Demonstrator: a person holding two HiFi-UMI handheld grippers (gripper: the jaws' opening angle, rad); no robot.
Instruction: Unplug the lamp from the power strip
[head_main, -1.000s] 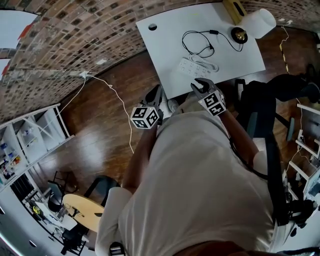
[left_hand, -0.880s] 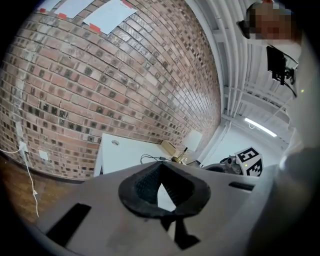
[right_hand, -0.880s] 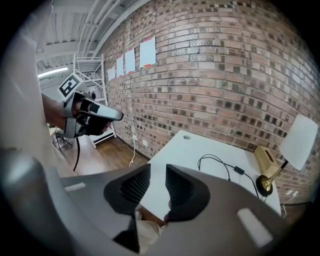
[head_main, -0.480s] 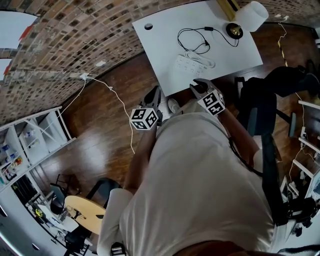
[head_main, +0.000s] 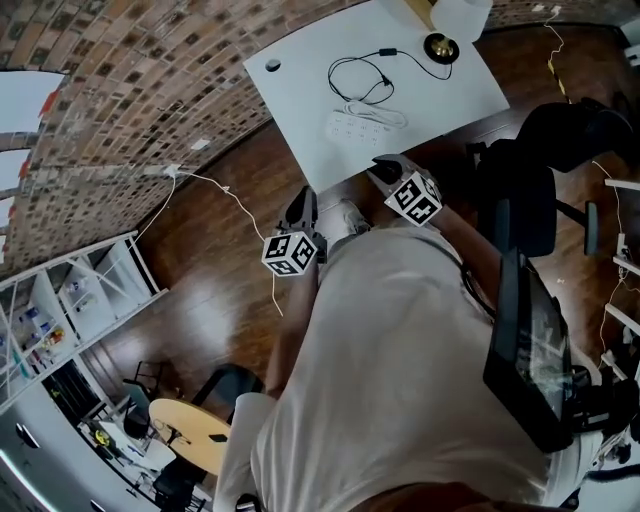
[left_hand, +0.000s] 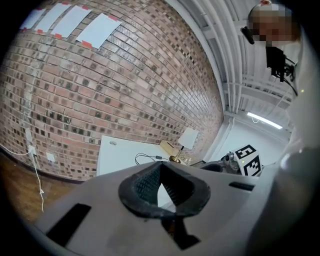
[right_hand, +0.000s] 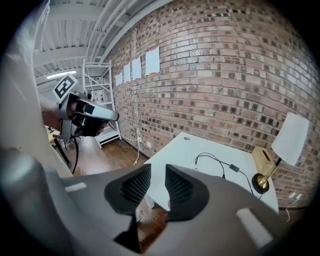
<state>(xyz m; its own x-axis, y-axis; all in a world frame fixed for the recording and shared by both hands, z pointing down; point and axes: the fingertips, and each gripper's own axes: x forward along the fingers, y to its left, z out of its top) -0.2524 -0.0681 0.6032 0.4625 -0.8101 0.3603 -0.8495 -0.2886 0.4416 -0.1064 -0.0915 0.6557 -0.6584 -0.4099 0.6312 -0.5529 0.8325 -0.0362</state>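
Note:
The white power strip (head_main: 363, 124) lies on the white table (head_main: 300, 90), its white cable coiled beside it. A black cord (head_main: 357, 72) runs from an adapter to the brass-based lamp (head_main: 440, 44) at the table's far right corner. The lamp (right_hand: 289, 142) and cord (right_hand: 216, 159) also show in the right gripper view. Both grippers hover short of the table's near edge, over the wooden floor. My left gripper (head_main: 300, 212) is shut, its tips touching (left_hand: 159, 168) with nothing held. My right gripper (head_main: 384, 170) is open and empty (right_hand: 158, 173).
A brick wall (head_main: 150, 90) runs along the table's left. A white cable (head_main: 240, 210) trails over the floor from a wall socket. A black office chair (head_main: 535, 170) stands at the right. White shelves (head_main: 70, 300) and a round yellow table (head_main: 190, 432) lie behind.
The table and lamp have slid up and left in the head view. Both grippers have shifted slightly along with the person. The lampshade is now cut off by the top edge.

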